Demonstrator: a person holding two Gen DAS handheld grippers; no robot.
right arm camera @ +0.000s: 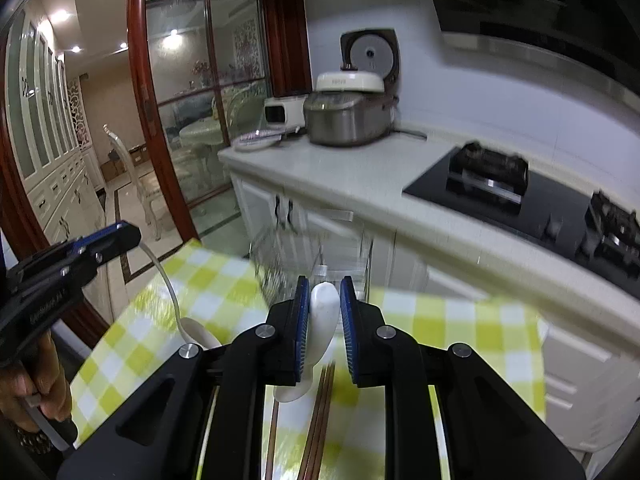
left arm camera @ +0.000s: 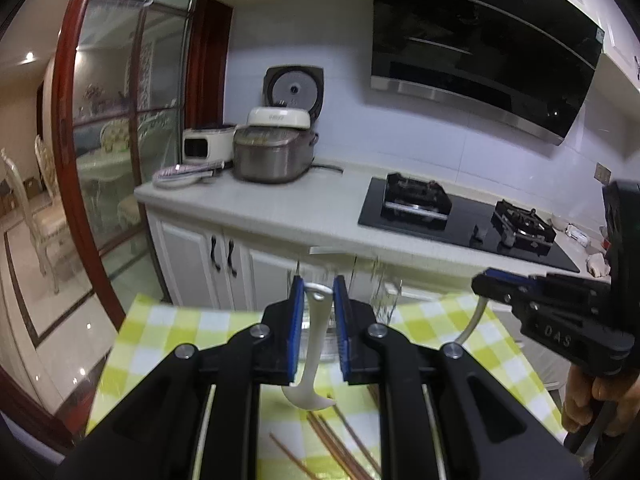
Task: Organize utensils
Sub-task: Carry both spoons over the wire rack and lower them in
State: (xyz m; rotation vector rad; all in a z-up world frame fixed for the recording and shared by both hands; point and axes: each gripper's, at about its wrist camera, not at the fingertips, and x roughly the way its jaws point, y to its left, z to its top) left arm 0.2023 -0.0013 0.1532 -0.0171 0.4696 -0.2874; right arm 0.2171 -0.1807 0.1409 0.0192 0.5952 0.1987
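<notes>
A white spoon [left arm camera: 316,344] is pinched by its handle in the nearly closed left gripper [left arm camera: 317,294], another white spoon [right arm camera: 322,320] likewise in the right gripper [right arm camera: 325,298], both above the checked tablecloth [right arm camera: 440,320] and chopsticks [right arm camera: 320,412]. Either narrow grip could be lost by a jolt. "DAS" is read on the right gripper's body
</notes>
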